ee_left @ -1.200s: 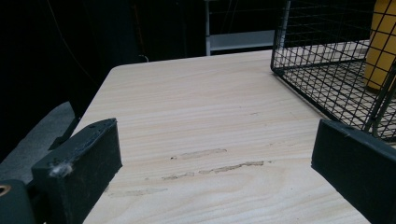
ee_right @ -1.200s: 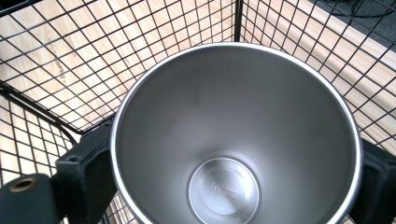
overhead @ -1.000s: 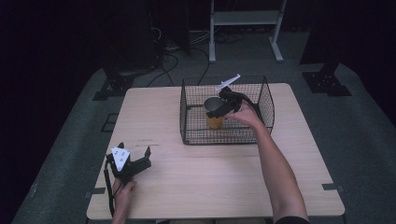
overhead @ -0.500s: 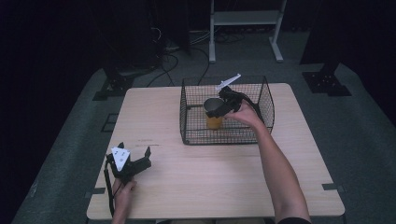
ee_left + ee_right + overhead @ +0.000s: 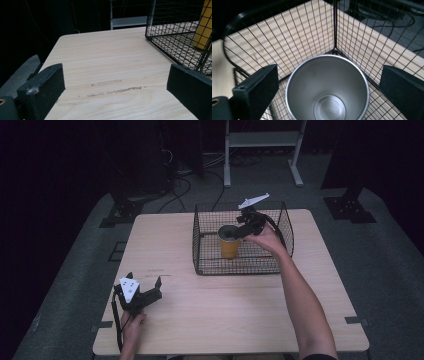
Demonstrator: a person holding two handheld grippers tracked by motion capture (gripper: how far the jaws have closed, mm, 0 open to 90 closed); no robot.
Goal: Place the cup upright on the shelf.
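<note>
Step in hand, as judged: release of the cup (image 5: pixel 229 241) inside the wire basket (image 5: pixel 287 227), with placement apparently complete. Right gripper (image 5: pixel 239 231) poised above the cup's rim, jaws apart and just now opening wider, nothing between the pads. In the right gripper view, cup (image 5: pixel 327 87) seen from above, clear of both pads (image 5: pixel 259 83) of the right gripper (image 5: pixel 327 82). Cup upright on the basket floor, toward 9 o'clock of the basket's centre, near the corner post (image 5: pixel 335 27) as seen from the gripper. Appearance: yellow-orange outer wall, brushed-metal interior, tapered toward a round base with a faint stamped mark, unreadable at this sharpness; empty. Contact between cup and basket wall not determinable, though probably a small gap. Left gripper (image 5: pixel 144 293) resting at 8 o'clock on the table (image 5: pixel 210 315), jaws apart and empty, pointed toward the basket (image 5: pixel 175 37). Next move, as judged: straight lift of the right gripper up and out over the basket rim, keeping both pads and the trailing cable off the cup's lip and off the wire mesh, to avoid tipping the cup.
</note>
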